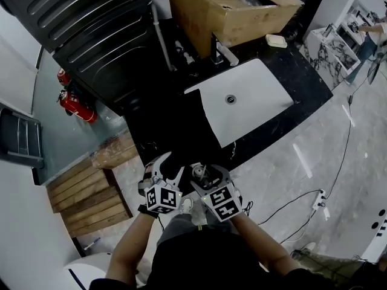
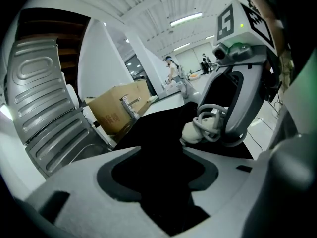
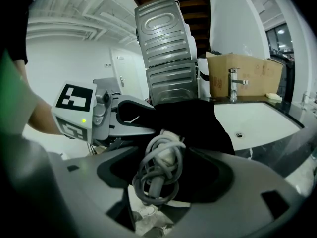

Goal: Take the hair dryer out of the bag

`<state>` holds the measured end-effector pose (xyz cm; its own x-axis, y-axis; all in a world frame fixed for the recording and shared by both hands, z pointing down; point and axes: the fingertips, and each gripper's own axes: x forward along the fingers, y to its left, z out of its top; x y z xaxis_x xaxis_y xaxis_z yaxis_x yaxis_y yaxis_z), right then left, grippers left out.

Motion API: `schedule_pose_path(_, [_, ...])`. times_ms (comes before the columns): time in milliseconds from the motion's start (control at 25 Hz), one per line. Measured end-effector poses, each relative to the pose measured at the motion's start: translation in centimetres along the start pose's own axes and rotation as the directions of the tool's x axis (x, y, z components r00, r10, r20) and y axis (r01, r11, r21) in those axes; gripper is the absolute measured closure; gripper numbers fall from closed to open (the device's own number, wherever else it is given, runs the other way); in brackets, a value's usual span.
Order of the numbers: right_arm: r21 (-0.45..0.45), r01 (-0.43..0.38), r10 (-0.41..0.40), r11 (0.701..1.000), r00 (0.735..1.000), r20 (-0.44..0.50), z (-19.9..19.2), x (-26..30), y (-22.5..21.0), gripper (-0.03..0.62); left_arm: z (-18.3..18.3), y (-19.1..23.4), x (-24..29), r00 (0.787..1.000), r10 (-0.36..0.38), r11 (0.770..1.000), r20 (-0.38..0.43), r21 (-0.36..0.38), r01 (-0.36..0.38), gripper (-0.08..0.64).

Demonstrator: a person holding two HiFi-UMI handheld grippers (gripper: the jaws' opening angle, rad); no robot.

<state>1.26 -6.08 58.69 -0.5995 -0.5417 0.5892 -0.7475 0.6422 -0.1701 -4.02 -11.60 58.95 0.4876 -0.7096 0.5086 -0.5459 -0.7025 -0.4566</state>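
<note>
A black bag (image 1: pixel 172 125) lies on the dark counter and hangs over its near edge. In the head view both grippers are close together at that near end of the bag. My right gripper (image 3: pixel 161 157) is shut on the hair dryer (image 3: pixel 158 175), a pale body with a grey cord wound round it, held just outside the bag. The left gripper view shows the hair dryer (image 2: pixel 204 125) in the other gripper's jaws. My left gripper (image 2: pixel 162 155) has its jaws apart with black bag fabric (image 2: pixel 158 128) between them; the pads do not press it.
A white sink (image 1: pixel 254 95) with a faucet (image 1: pixel 221 53) is set in the counter beyond the bag. An open cardboard box (image 1: pixel 230 11) stands at the back. Red fire extinguishers (image 1: pixel 75 101) and a wooden pallet (image 1: pixel 84 192) are on the floor at left. Cables cross the floor at right.
</note>
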Motion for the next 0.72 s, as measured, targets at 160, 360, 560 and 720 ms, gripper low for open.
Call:
schedule_pose_path(160, [-0.001, -0.011, 0.011, 1.000, 1.000, -0.001, -0.1, 0.2, 0.0, 0.299, -1.3, 1.1, 0.4, 1.000, -0.007, 1.000, -0.010, 0.027, 0.007, 0.411])
schedule_pose_path(360, [-0.003, -0.014, 0.014, 1.000, 1.000, -0.006, -0.1, 0.3, 0.0, 0.298, -1.2, 2.4, 0.3, 0.999, -0.023, 0.993, -0.027, -0.118, 0.020, 0.532])
schedule_pose_path(560, [-0.006, -0.012, 0.012, 1.000, 1.000, -0.007, 0.0, 0.3, 0.0, 0.298, 0.4, 3.4, -0.1, 0.998, -0.052, 0.953, 0.020, -0.297, 0.056, 0.536])
schedule_pose_path(720, [-0.022, 0.005, -0.005, 1.000, 1.000, 0.003, 0.3, 0.2, 0.1, 0.298, 2.0, 4.9, -0.4, 0.995, -0.034, 0.900, 0.098, -0.430, 0.074, 0.537])
